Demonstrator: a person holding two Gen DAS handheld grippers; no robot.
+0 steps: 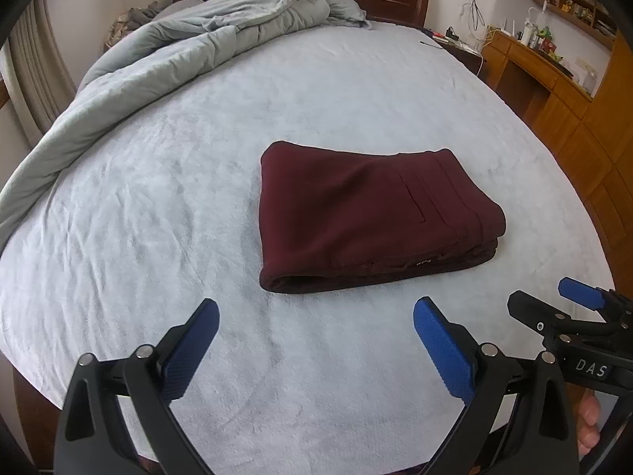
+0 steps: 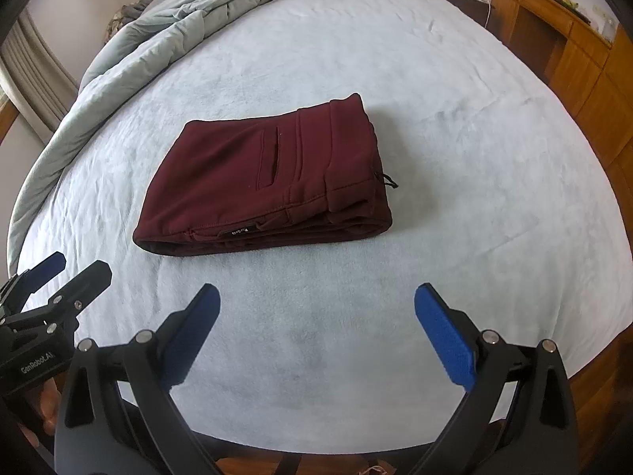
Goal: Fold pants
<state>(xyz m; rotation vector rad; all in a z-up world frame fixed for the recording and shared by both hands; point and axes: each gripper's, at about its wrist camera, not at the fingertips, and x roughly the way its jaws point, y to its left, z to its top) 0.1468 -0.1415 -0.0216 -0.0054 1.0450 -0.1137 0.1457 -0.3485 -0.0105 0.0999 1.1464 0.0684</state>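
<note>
**Pants folded, both tongs clear**

The pants [image 1: 372, 217] lie mid-bed as a compact maroon stack of several layers, pocket side up, waistband on the right edge and the rounded fold on the left. In the right wrist view the pants [image 2: 265, 186] show a drawstring [image 2: 389, 181] poking out at the right side and a small label on the near edge. They rest on the pale sheet [image 1: 158, 237], well apart from the bunched grey duvet [image 1: 178, 51] by the headboard.

The left tongs [image 1: 316, 316] are spread wide and empty, hovering near the bed's front edge, short of the stack. The right tongs [image 2: 316, 304] are likewise wide and empty, beside the left ones.

Judgement: the fold looks done, or nearly so.

Risks from here:
- The near-edge layers sit slightly uneven; any nudge from a tong tip could slide the top layer and open the stack.
- The fabric looks thick, so a further fold may spring back if released without pressing.
- The loose drawstring could snag on a pad.
</note>
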